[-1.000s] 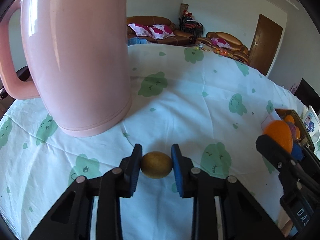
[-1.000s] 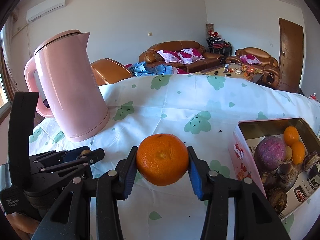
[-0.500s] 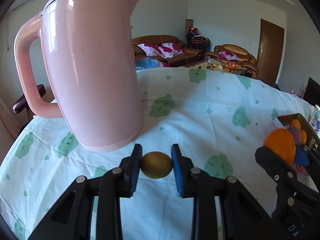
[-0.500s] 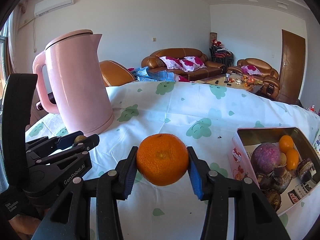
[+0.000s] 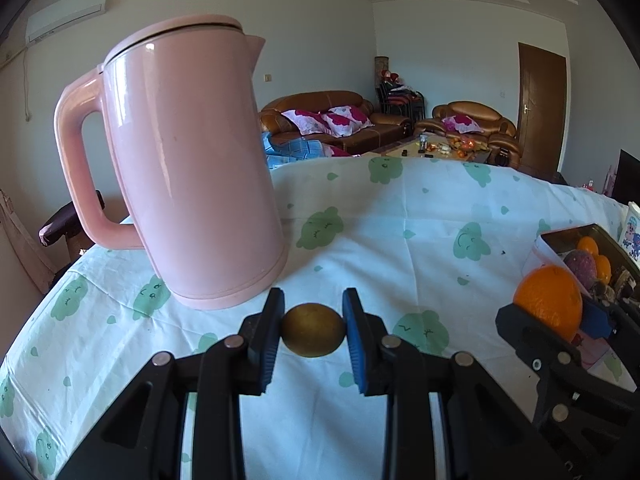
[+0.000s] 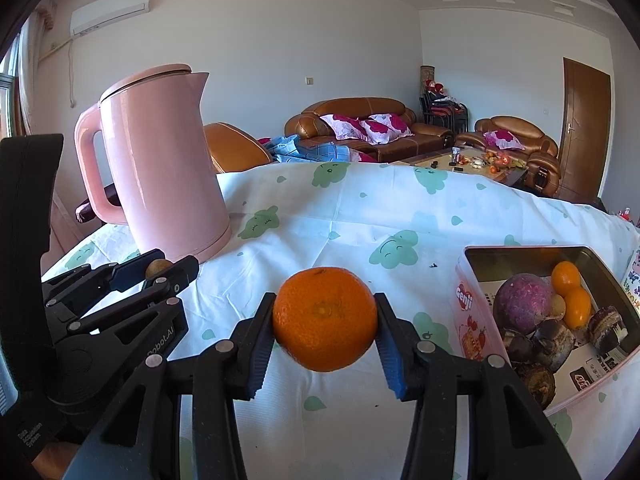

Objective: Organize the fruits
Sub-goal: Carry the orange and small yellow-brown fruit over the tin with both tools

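My left gripper (image 5: 313,332) is shut on a small olive-brown round fruit (image 5: 313,335) and holds it above the tablecloth, in front of the pink kettle. My right gripper (image 6: 325,322) is shut on an orange (image 6: 325,319), also held above the cloth. In the left wrist view the orange (image 5: 549,300) shows at the right. In the right wrist view the small brown fruit (image 6: 155,268) shows at the left between the left gripper's fingers. A metal tin (image 6: 520,254) at the right holds a purple fruit (image 6: 522,302), small oranges (image 6: 565,276) and dark pieces.
A tall pink kettle (image 5: 192,176) stands at the left on the white tablecloth with green prints (image 5: 420,240); it also shows in the right wrist view (image 6: 160,164). Sofas, a coffee table and a door lie beyond the table's far edge.
Both grippers have lifted and tilted up with their fruits still held. The kettle's top and more of the room have come into view.
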`<state>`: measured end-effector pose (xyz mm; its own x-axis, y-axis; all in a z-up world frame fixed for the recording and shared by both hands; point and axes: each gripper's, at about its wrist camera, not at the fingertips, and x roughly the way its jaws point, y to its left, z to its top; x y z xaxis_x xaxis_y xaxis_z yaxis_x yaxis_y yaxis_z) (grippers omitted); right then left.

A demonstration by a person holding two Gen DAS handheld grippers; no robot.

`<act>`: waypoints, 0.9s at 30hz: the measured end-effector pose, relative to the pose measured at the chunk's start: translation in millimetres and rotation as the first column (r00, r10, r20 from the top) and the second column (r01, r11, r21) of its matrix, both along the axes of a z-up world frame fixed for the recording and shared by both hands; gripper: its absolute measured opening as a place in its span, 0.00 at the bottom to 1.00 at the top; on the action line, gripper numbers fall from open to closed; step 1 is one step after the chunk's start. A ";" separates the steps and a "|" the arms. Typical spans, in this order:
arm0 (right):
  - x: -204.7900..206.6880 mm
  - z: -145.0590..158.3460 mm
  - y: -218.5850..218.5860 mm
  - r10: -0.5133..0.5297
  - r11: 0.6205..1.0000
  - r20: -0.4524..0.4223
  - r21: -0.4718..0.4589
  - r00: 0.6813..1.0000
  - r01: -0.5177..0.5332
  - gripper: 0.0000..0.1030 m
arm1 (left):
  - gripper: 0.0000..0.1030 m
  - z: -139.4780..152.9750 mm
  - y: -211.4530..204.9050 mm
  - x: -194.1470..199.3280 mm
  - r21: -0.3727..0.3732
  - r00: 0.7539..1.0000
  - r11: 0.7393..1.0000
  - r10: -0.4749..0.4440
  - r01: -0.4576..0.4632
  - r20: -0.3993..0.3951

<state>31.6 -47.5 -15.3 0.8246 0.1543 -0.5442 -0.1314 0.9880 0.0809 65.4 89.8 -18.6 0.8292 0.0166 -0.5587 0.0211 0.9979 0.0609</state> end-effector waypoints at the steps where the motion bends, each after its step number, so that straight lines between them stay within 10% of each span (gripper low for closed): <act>1: -1.6 0.0 -0.7 -0.001 1.000 0.002 -0.001 1.000 0.001 0.48 | 0.30 0.5 0.5 -1.9 -0.004 1.000 1.000 0.005 -0.005 0.003; 27: -34.5 4.7 -26.3 -0.023 0.999 0.047 -0.042 0.999 0.025 0.48 | 0.30 2.0 -21.9 -31.8 -0.043 1.000 0.999 0.018 -0.017 0.008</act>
